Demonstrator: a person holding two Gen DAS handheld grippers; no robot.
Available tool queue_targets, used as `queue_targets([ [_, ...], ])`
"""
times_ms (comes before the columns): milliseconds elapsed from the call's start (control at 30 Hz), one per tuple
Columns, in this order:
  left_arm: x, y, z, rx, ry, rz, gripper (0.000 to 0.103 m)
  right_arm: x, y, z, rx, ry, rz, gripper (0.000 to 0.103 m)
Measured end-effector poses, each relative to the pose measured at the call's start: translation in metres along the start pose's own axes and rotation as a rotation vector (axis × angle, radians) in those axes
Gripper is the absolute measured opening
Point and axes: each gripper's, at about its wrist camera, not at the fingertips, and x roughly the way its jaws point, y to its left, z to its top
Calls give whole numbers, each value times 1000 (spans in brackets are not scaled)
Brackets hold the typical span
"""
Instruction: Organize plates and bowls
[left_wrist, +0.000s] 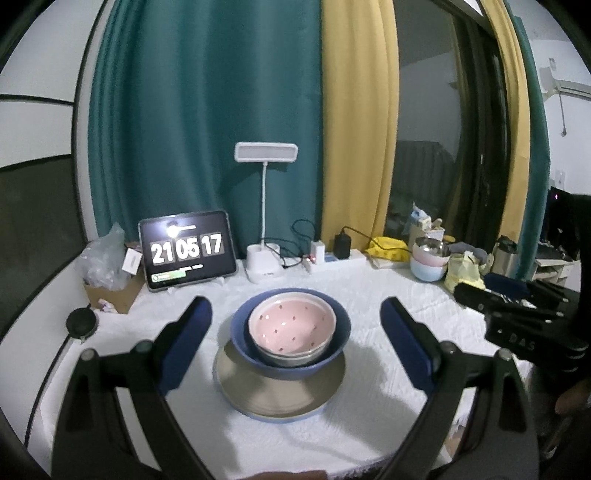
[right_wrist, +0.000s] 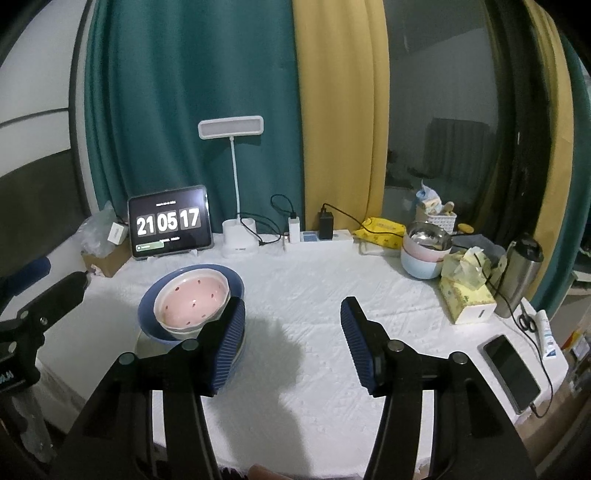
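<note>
Your left gripper (left_wrist: 295, 332) stood with its blue-padded jaws wide apart and nothing between the pads; the stack of dishes showed in the gap but lay beyond the fingertips, untouched. Your right gripper (right_wrist: 293, 339) also had its jaws apart with only white tablecloth (right_wrist: 314, 387) between them, and its left pad stood in front of the stack's right edge.

The stack sat on the near middle of the table: a pink spotted bowl (left_wrist: 291, 325) nested in a blue bowl (left_wrist: 240, 332), which rested on a plate (left_wrist: 280, 398).

Farther back, along the table's far edge, stood a tablet (left_wrist: 187, 251) showing a clock, a white desk lamp (left_wrist: 265, 214) and a power strip (left_wrist: 340, 258). To the right, well apart from the stack, were more stacked bowls (right_wrist: 424, 254), a tissue box (right_wrist: 465, 295), a steel flask (right_wrist: 521, 273) and a phone (right_wrist: 511, 369).
</note>
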Motion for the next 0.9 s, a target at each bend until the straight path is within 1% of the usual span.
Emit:
queue_targets([
  [267, -19, 5, 8, 1, -32, 22, 94, -24, 1, 3, -20, -48, -12, 57],
  [467, -34, 10, 17, -7, -69, 28, 94, -39, 1, 5, -28, -76, -20, 57],
  [600, -41, 13, 24, -7, -92, 29, 94, -47, 2, 6, -32, -82, -34, 57],
  [733, -48, 16, 30, -26, -116, 21, 94, -60, 3, 10, -44, -110, -55, 58],
  [800, -51, 16, 31, -26, -123, 17, 94, -65, 3, 11, -49, -126, -65, 60],
  [833, -52, 17, 32, -27, -123, 15, 94, -67, 3, 11, -50, -131, -66, 64],
  [900, -54, 17, 32, -27, -128, 15, 94, -71, 3, 12, -52, -137, -68, 66],
])
